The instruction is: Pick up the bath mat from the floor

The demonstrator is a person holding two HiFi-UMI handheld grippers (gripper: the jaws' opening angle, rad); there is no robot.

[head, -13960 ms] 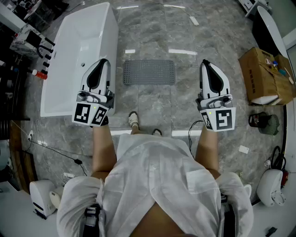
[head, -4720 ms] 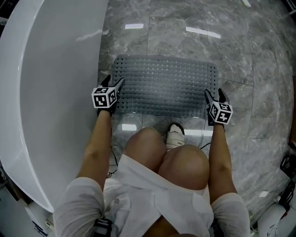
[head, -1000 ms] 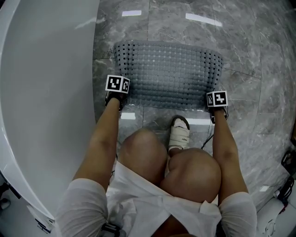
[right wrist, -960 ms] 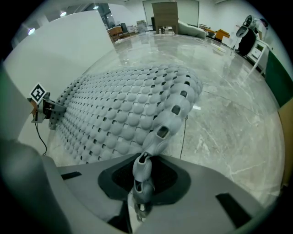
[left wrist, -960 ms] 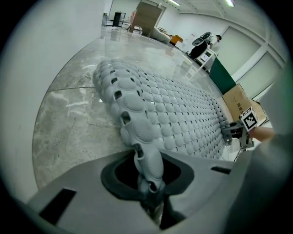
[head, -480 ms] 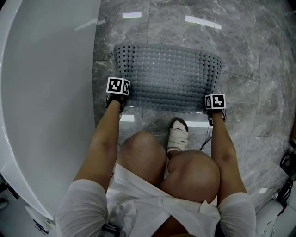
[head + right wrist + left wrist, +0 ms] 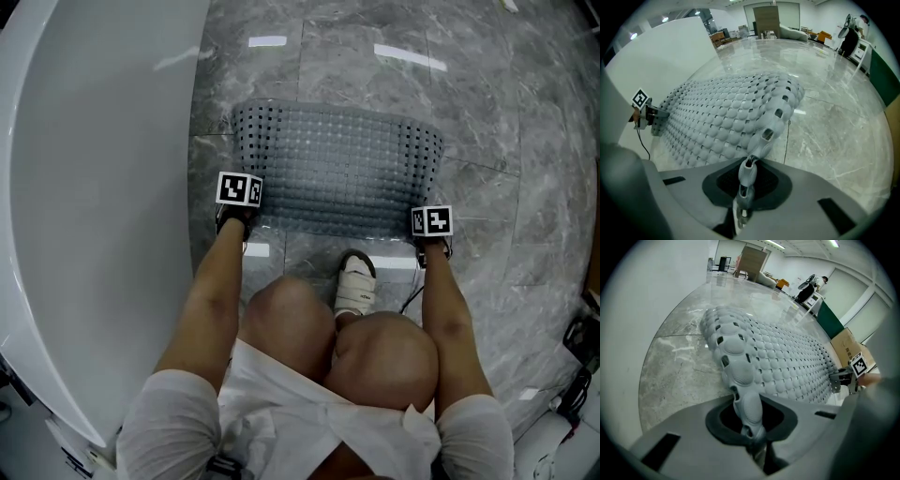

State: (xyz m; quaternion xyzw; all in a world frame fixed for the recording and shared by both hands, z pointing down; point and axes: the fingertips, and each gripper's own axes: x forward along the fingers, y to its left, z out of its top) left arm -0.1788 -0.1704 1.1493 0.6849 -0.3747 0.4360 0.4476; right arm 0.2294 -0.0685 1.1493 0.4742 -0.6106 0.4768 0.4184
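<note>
The grey, knobbed bath mat (image 7: 337, 169) lies on the marble floor ahead of the person's knees. My left gripper (image 7: 242, 194) is at its near left corner and my right gripper (image 7: 431, 223) at its near right corner, both pointing steeply down. In the left gripper view the mat's (image 7: 778, 362) corner is pinched up between the jaws of the left gripper (image 7: 752, 434). The right gripper (image 7: 745, 187) likewise pinches a raised corner of the mat (image 7: 726, 122). Both pairs of jaws have just been closing on the mat. The fingertips are hidden under the marker cubes in the head view.
A white bathtub (image 7: 94, 187) runs along the left, close to the left gripper. The person's sandalled foot (image 7: 356, 286) and a thin cable (image 7: 410, 295) are just behind the mat. A cardboard box (image 7: 843, 343) stands far off to the right.
Both grippers stay at the mat's near corners. The head view has shifted slightly, so the mat and grippers sit a little lower in the picture.
</note>
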